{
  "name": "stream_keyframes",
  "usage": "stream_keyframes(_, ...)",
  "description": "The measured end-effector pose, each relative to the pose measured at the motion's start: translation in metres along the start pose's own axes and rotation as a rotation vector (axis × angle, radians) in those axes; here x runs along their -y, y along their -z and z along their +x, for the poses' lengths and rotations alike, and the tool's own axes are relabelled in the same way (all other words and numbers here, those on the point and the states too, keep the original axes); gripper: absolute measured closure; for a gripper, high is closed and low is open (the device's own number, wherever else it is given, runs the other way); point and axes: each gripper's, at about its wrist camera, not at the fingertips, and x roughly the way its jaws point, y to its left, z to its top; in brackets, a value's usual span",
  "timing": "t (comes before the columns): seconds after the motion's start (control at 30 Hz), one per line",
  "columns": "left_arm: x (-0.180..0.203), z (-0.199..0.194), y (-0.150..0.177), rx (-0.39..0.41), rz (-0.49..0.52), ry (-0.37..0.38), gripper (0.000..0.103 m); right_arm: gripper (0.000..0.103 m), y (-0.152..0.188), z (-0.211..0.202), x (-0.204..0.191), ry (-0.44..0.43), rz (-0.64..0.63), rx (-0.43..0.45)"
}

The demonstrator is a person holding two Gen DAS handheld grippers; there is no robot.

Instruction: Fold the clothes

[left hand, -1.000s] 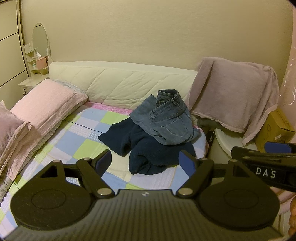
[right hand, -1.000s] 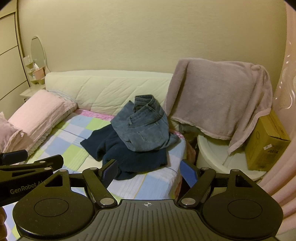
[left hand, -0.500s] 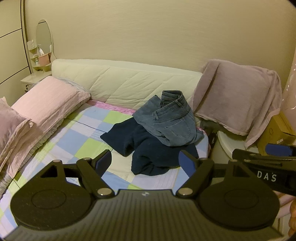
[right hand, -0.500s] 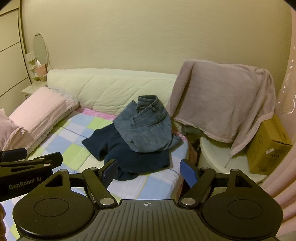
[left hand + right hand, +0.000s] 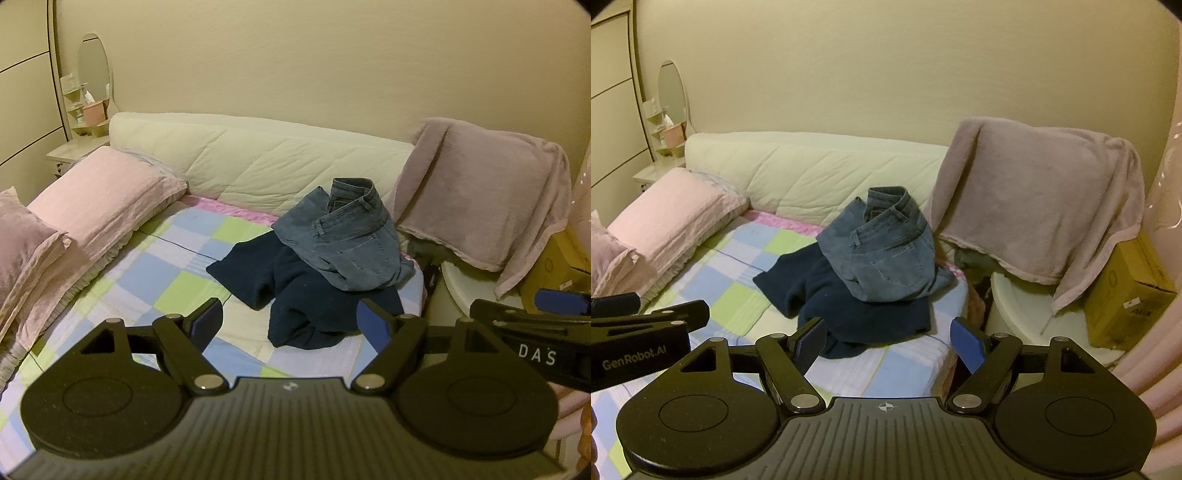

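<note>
Nearest us, our left hand-held gripper (image 5: pixel 290 325) hovers above the near part of the bed (image 5: pixel 173 273), its blue-padded fingers (image 5: pixel 207 320) spread wide with nothing between them. Our right hand-held gripper (image 5: pixel 888 341) hangs just beside it on the right, equally wide apart and equally empty; each tool shows at the edge of the other's wrist view.

Beyond the fingertips, on the checked bedspread, a crumpled dark navy garment (image 5: pixel 295 291) lies toward the bed's right side. A pair of blue jeans (image 5: pixel 347 240) sits bunched on the navy garment's far right part, waistband raised toward the cream padded headboard (image 5: pixel 258 170).

To the left, pink pillows (image 5: pixel 99 199) rest along the bed's left edge. To the right, a mauve blanket (image 5: pixel 1041 199) drapes over something beside the bed, with a yellow cardboard box (image 5: pixel 1126 295) at its right. Far left, an oval mirror (image 5: pixel 94 68) stands above a small white nightstand (image 5: pixel 74 155).
</note>
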Motion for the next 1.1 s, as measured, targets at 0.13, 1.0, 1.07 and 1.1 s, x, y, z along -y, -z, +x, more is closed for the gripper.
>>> stream_keyframes(0.13,-0.001,0.007,-0.004,-0.007,-0.004,-0.012,0.026,0.026,-0.003,0.007,0.0,-0.007,0.0,-0.006)
stream_keyframes(1.0,0.023,0.086,-0.041,-0.101,-0.029,-0.052,0.026,0.026,-0.033,0.088,0.038,-0.01,-0.03,-0.088)
stream_keyframes(1.07,0.026,0.095,-0.045,-0.11,-0.027,-0.048,0.026,0.026,-0.037,0.096,0.041,-0.008,-0.031,-0.096)
stream_keyframes(1.1,0.027,0.1,-0.047,-0.113,-0.027,-0.048,0.026,0.026,-0.039,0.1,0.043,-0.007,-0.031,-0.101)
